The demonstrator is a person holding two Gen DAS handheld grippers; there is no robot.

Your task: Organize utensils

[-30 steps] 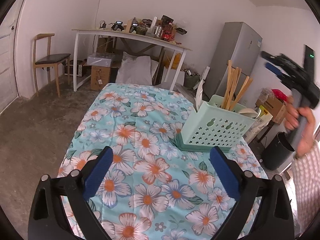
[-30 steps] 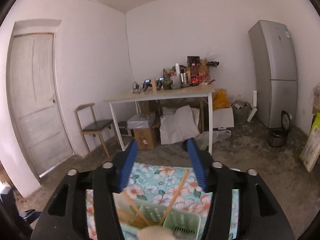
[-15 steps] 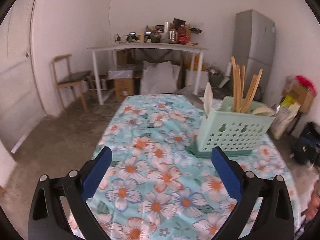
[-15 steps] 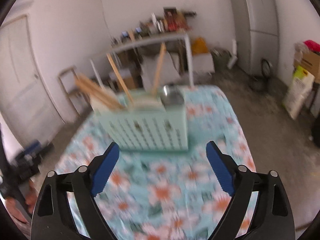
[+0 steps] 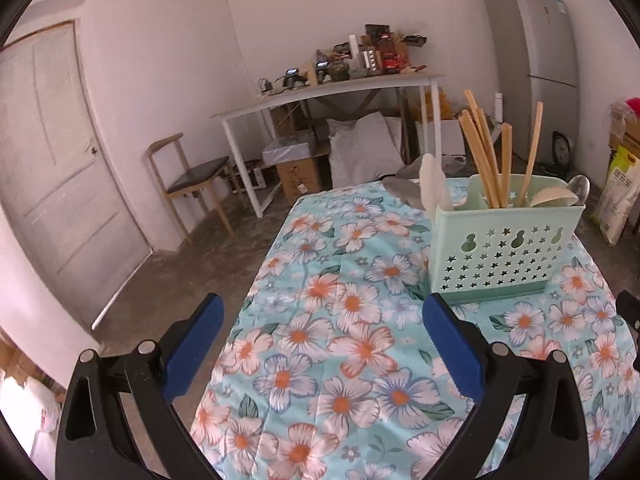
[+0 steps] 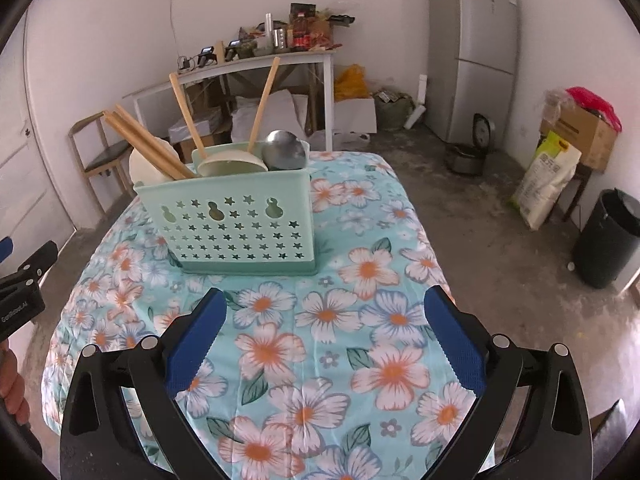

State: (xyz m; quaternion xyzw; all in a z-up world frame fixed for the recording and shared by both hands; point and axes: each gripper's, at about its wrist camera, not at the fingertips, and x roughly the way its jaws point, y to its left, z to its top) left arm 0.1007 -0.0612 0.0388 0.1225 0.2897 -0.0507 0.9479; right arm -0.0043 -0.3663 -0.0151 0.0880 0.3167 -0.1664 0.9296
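Observation:
A mint-green utensil caddy (image 5: pixel 500 248) with star cut-outs stands on the floral tablecloth (image 5: pixel 352 344), also in the right wrist view (image 6: pixel 236 228). It holds several wooden chopsticks (image 5: pixel 482 156), white spoons (image 6: pixel 230 166) and a metal ladle (image 6: pixel 284 154). My left gripper (image 5: pixel 320 344) is open and empty, hovering above the cloth short of the caddy. My right gripper (image 6: pixel 324 340) is open and empty, in front of the caddy.
The table's left edge (image 5: pixel 256 288) drops to a concrete floor. Behind stand a white desk (image 5: pixel 320 96) with clutter, a chair (image 5: pixel 188 176), a fridge (image 6: pixel 472 52), a sack (image 6: pixel 548 180) and a black bin (image 6: pixel 608 236).
My right gripper came down from high above the caddy to just over the cloth in front of it and opened wide. My left gripper shifted left, with the caddy now further right.

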